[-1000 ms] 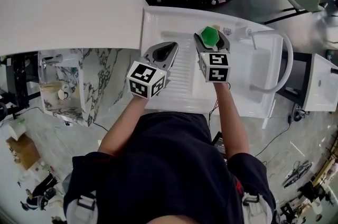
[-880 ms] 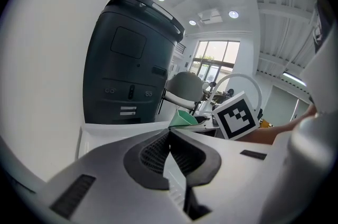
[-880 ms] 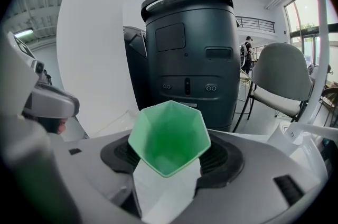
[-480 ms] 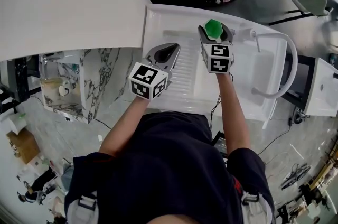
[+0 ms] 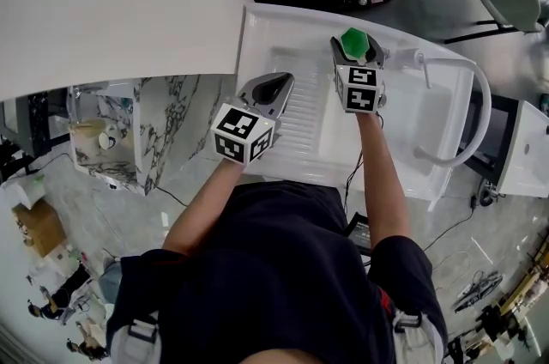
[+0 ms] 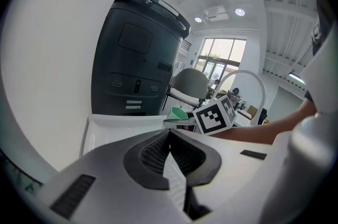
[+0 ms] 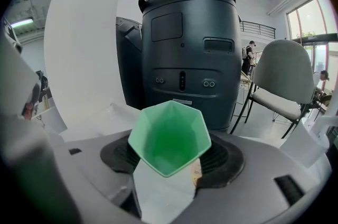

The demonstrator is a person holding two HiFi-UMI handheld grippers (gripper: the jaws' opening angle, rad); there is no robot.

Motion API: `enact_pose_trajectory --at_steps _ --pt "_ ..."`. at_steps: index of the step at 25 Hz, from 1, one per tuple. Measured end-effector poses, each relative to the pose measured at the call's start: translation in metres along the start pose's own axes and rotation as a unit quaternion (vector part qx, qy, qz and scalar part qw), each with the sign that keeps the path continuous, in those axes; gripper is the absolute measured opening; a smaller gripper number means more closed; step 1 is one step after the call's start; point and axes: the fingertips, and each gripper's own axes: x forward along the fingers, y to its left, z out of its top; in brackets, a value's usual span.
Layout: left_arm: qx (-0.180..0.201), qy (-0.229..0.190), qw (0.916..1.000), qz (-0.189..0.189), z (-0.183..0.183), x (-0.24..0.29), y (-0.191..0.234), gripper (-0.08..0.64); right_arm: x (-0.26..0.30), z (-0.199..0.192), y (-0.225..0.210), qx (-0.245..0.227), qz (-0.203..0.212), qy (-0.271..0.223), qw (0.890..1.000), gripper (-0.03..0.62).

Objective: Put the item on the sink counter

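Observation:
A green faceted cup (image 5: 353, 40) (image 7: 169, 137) sits between the jaws of my right gripper (image 5: 355, 48) (image 7: 170, 165), which is shut on it. In the head view the cup hangs over the far part of the white sink unit (image 5: 262, 32), just left of the tap base. My left gripper (image 5: 269, 87) (image 6: 169, 138) hovers over the ribbed drainboard (image 5: 302, 118) with its jaws shut on nothing. From the left gripper view the green cup (image 6: 179, 113) and the right gripper's marker cube (image 6: 215, 115) show ahead.
A curved white tap (image 5: 467, 109) arches over the basin on the right. A white wall panel (image 5: 103, 2) borders the sink's left side. A dark cabinet (image 7: 185, 54) stands behind the sink and a grey chair (image 7: 282, 83) to its right.
My right gripper has carried the green cup farther away and slightly right, toward the back of the sink unit. The left gripper has barely moved.

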Motion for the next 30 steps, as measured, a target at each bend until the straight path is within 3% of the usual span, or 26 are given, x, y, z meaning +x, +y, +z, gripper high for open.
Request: enact_pose_trajectory --at_steps 18,30 --pt "-0.007 0.003 1.0 0.004 -0.0063 0.0022 0.0001 0.011 0.0099 -0.0109 -0.0007 0.007 0.002 0.014 1.0 0.318" --pt "-0.003 -0.004 1.0 -0.004 0.0008 0.0048 -0.004 0.011 0.0048 -0.0025 0.0 0.027 0.009 -0.002 1.0 0.319"
